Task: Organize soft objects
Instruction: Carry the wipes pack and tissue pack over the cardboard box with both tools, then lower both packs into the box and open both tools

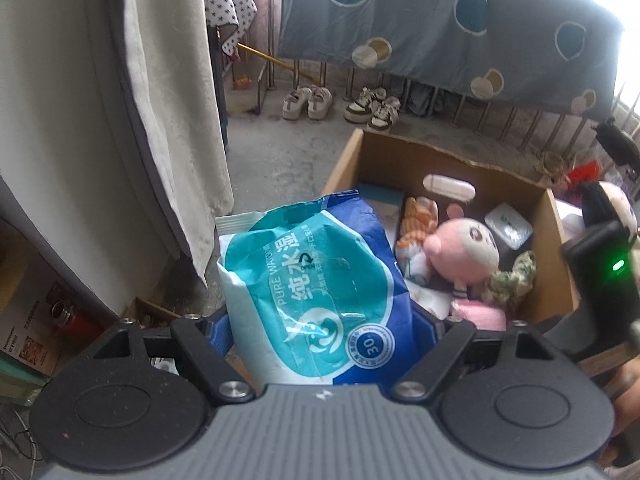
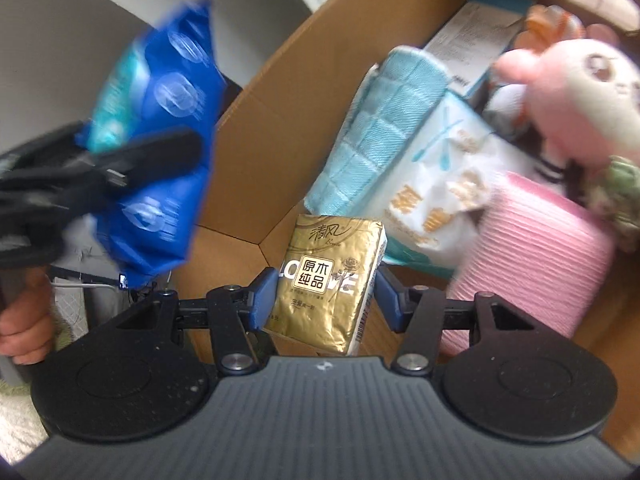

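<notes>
Already the cardboard box (image 1: 554, 216) is holding plush toys — left tongs (image 1: 320, 316) are gripping a wet-wipes pack (image 1: 316, 280), right tongs (image 2: 324, 296) a gold tissue pack (image 2: 328, 280), at twelve o'clock, both awaiting the box.

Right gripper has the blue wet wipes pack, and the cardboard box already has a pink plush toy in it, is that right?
Not quite. The right gripper holds the gold tissue pack, as the right wrist view shows; the left gripper has the blue wet wipes pack. The pink plush toy is in the cardboard box.

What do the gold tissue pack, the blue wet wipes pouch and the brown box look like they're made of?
Gold tissue pack: glossy metallic-look plastic film, with creased highlights. Blue wet wipes pouch: soft shiny plastic film, wrinkled and glinting. Brown box: plain matte cardboard, probably corrugated, with folded flaps.
</notes>
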Action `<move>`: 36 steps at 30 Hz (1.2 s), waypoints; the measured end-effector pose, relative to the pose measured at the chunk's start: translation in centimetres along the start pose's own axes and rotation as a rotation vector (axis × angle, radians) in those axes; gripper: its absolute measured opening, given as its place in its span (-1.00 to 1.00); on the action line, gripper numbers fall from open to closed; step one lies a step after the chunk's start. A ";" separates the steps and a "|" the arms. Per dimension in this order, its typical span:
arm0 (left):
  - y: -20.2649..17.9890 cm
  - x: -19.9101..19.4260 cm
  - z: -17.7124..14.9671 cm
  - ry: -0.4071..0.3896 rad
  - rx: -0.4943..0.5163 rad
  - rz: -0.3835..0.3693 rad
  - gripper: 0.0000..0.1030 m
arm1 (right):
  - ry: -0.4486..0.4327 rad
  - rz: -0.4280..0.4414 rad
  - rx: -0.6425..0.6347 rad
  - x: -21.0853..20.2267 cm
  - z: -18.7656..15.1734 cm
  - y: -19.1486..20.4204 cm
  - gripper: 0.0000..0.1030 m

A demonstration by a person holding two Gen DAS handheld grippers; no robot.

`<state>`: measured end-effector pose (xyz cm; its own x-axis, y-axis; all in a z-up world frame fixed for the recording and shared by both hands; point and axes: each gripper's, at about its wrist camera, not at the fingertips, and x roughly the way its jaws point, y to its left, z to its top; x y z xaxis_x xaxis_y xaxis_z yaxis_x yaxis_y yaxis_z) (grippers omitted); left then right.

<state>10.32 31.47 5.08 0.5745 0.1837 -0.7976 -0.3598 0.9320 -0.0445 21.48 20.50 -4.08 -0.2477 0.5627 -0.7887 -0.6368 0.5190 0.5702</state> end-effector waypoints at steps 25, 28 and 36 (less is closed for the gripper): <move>-4.2 1.3 -1.4 0.120 0.135 -0.183 0.62 | -0.254 0.071 0.045 -13.7 -4.7 -2.9 0.55; -6.1 4.0 -2.6 0.232 0.108 -0.207 0.62 | -0.309 0.059 0.077 -16.6 -6.6 -4.4 0.57; -6.4 7.5 -4.3 0.377 -0.103 -0.238 0.60 | -0.318 0.052 0.125 -17.3 -8.8 -6.9 0.57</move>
<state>13.82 25.52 -3.21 0.3491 -0.1761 -0.9204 -0.3327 0.8949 -0.2974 23.72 1.51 3.58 -0.0250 0.7524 -0.6582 -0.5301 0.5483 0.6469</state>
